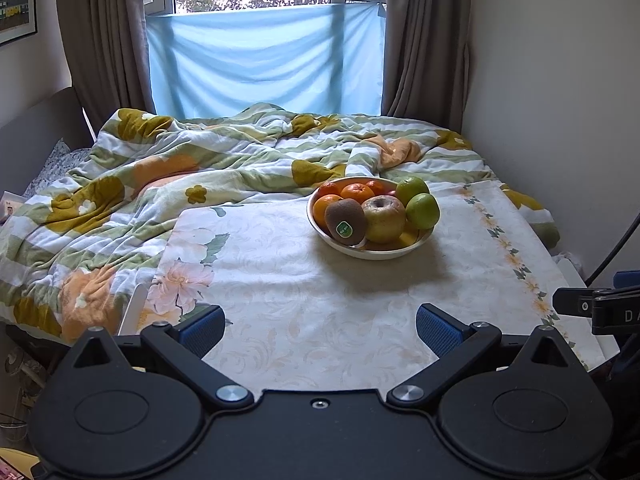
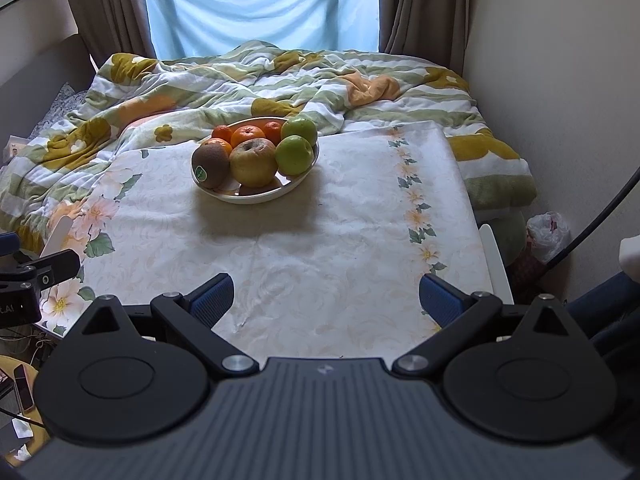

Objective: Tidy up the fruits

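A white bowl [image 1: 352,250] [image 2: 256,199] stands on the floral tablecloth at the far side of the table. It holds a brown kiwi with a green sticker [image 1: 345,221] [image 2: 210,165], a yellow apple [image 1: 383,218] [image 2: 253,161], two green apples [image 1: 422,210] [image 2: 295,154] and several oranges [image 1: 357,193] [image 2: 248,135]. My left gripper [image 1: 320,330] is open and empty over the near table edge, well short of the bowl. My right gripper [image 2: 326,298] is open and empty too, near the front edge.
The table [image 1: 300,320] [image 2: 340,240] stands against a bed with a rumpled flowered quilt [image 1: 160,168] [image 2: 280,76]. A wall [image 1: 560,120] is close on the right. Curtains and a window lie behind. A plastic bag [image 2: 548,236] lies on the floor at right.
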`<state>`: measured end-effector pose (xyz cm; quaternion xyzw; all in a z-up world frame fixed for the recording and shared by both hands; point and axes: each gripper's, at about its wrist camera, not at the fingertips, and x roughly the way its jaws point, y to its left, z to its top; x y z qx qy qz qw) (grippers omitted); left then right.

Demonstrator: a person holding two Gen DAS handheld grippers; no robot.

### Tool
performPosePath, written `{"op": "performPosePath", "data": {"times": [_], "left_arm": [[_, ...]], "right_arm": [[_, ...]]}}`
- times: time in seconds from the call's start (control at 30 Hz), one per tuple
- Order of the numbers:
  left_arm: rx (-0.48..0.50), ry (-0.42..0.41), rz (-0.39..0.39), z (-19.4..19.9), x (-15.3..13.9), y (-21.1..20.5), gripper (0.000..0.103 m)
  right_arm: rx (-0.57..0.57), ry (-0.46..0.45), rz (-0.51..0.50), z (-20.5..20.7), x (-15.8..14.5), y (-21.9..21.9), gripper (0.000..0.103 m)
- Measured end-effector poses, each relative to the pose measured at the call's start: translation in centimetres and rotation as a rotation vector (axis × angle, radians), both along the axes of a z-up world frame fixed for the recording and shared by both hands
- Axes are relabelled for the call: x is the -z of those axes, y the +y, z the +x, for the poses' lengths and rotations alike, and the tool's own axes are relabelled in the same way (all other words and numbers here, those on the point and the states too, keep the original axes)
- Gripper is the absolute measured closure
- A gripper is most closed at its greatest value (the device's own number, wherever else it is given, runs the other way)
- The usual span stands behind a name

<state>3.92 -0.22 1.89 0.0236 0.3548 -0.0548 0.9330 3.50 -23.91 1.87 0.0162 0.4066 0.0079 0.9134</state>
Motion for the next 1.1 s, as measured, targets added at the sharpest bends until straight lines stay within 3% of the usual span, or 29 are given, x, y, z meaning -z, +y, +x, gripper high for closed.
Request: {"op": "performPosePath", "data": {"times": [1.1], "left_arm": [[-0.030, -0.030, -0.014, 0.34, 0.13, 0.31, 0.000]], "right_arm": [[0.000, 0.002, 0.002, 0.50, 0.03, -0.05, 0.000]]}}
